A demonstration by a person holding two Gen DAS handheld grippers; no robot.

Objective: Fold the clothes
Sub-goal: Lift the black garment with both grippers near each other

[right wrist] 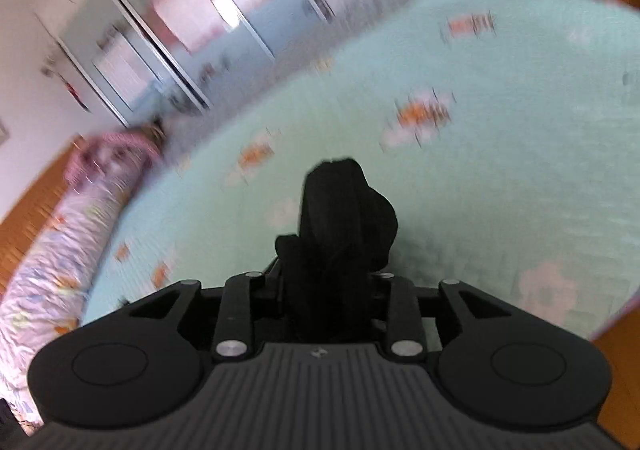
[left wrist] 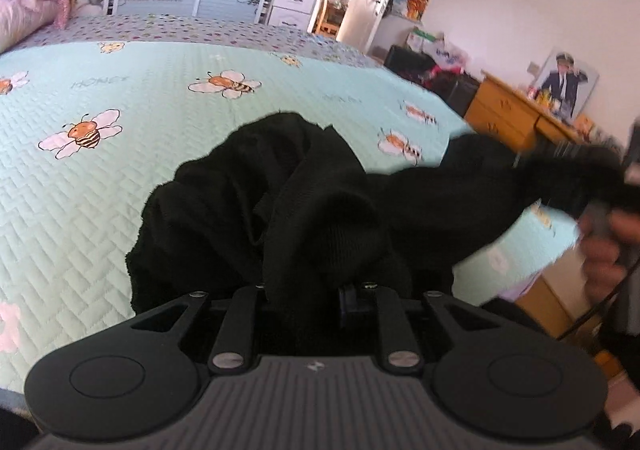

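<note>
Bee-print bedspread (left wrist: 168, 178) below me, and both my left tool (left wrist: 304, 290) and right tool (right wrist: 332, 282) are clamped on the black garment (left wrist: 280, 202) slung between them above the bed, soft, limp, light, best pinched at its edges.

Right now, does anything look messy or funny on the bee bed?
Only the black knit garment: it is bunched and crumpled, not flat, stretched between the left gripper and right gripper above the mint bee-print quilt. Nothing looks spilled or broken.

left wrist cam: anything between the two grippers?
Only the black garment, spanning from the left gripper to the blurred right gripper, above the bee-print bedspread. Left wrist view.
</note>
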